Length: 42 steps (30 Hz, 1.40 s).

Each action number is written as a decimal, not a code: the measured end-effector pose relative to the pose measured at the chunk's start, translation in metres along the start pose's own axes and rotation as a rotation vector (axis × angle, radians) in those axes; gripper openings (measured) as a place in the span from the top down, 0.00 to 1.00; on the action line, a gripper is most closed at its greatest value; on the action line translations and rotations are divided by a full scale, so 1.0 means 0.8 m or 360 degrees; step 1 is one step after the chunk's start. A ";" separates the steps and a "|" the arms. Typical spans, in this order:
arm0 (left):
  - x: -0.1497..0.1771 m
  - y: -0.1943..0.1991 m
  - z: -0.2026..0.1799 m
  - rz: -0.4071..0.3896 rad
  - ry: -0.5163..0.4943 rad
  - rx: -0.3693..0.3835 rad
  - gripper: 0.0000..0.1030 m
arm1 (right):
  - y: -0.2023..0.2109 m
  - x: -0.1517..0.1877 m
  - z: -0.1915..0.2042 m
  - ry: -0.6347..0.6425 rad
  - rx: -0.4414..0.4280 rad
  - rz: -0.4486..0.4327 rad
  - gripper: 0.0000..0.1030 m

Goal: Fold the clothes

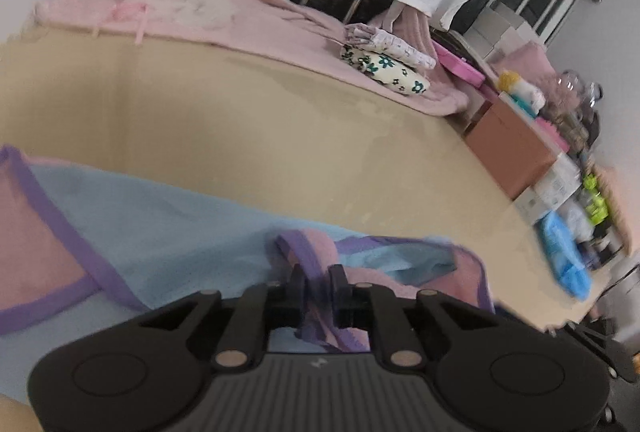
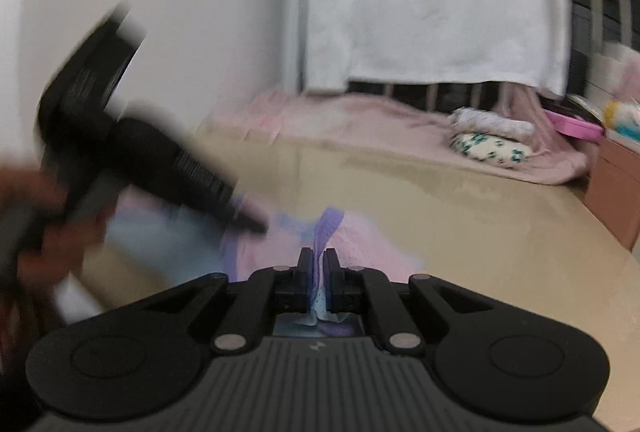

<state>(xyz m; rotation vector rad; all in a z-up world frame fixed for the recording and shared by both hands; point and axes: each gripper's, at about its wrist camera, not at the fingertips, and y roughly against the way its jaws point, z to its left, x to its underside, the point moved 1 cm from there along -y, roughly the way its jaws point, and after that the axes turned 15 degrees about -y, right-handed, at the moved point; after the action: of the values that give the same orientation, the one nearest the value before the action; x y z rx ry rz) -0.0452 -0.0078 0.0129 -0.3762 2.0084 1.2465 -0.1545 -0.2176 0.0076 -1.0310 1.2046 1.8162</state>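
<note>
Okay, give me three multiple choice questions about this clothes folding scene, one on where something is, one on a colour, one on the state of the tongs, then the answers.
1. Where does the floral-print folded cloth lie?
A. on the pink blanket at the far side of the table
B. inside the brown box
C. on the floor

2. What colour is the trim on the light blue and pink garment?
A. green
B. purple
C. black

3. What are the left tongs and the right tongs doing?
A. both open and clear of the cloth
B. only the left ones are shut on cloth
C. each is shut on a fold of the garment

Answers: 1 A, it sits on the pink blanket under a small white printed bundle. 2 B, a purple band runs along its edges. 3 C, each wrist view shows fabric pinched between the nearly closed fingers.
</note>
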 end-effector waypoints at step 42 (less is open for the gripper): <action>0.090 0.148 0.081 -0.0141 0.0301 -0.1164 0.45 | -0.275 -0.133 0.192 0.0826 -0.0614 0.0835 0.39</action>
<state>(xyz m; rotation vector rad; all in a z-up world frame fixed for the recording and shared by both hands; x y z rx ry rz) -0.1361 0.1151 0.0218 -0.9454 1.5900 1.9188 0.0481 -0.0190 0.0588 -1.5876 1.5748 2.3337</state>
